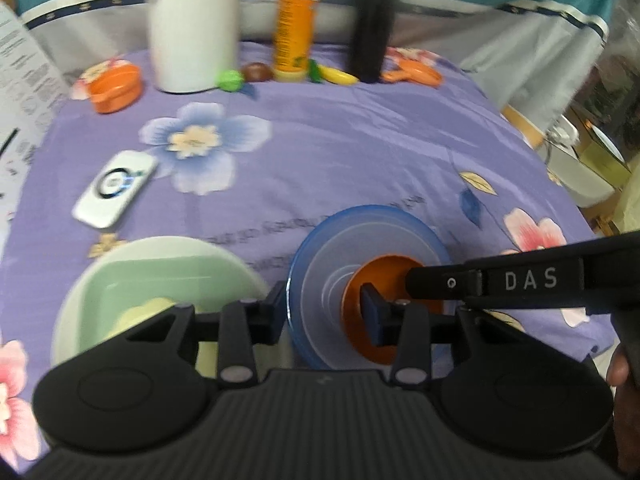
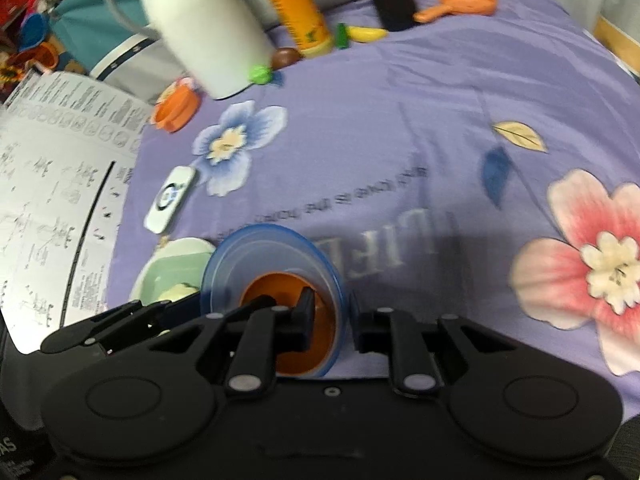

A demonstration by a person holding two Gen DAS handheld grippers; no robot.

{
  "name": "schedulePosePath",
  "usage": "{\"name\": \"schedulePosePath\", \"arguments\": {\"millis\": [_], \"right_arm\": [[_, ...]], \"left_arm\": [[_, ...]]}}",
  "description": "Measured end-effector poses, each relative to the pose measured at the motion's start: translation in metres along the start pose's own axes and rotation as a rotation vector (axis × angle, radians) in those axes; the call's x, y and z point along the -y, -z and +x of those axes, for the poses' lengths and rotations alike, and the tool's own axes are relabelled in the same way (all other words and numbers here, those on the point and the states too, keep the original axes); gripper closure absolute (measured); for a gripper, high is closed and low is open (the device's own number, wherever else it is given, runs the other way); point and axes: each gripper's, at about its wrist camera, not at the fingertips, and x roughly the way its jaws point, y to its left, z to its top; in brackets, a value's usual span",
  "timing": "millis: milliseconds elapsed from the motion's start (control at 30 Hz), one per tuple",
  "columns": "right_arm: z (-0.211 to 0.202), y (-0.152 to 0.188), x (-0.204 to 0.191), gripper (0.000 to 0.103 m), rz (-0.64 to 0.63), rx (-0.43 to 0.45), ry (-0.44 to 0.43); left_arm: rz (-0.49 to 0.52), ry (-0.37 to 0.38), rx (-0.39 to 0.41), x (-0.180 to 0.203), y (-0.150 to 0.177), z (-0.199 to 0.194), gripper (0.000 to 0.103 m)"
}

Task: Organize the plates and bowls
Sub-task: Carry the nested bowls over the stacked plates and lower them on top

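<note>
Between your left gripper's matt black plastic fingers [image 1: 376,312] sits a translucent blue plastic plate [image 1: 320,280], smooth and faintly glossy, with a shiny orange plastic bowl [image 1: 352,300] in it. Just left of those fingers lies a pale green plastic dish [image 1: 160,272] with a dull, smooth finish. Under everything you see a purple flowered cotton-like cloth [image 1: 340,152], matt and softly creased. Further ahead of the fingers stand a white smooth cylinder bottle [image 1: 192,28] and a glossy orange plastic tube [image 1: 294,20]. Far left of your right fingers [image 2: 308,312] lies a matt printed paper sheet [image 2: 52,184].
</note>
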Motion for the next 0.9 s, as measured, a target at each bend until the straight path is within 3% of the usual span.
{"name": "schedulePosePath", "arguments": {"millis": [467, 900], "right_arm": [[0.042, -0.015, -0.113, 0.084, -0.132, -0.136, -0.097], [0.064, -0.002, -0.126, 0.084, -0.169, -0.201, -0.061]], "left_arm": [[-0.153, -0.100, -0.010, -0.106, 0.012, -0.036, 0.065], [-0.184, -0.083, -0.055, -0.125, 0.027, -0.021, 0.065]]}}
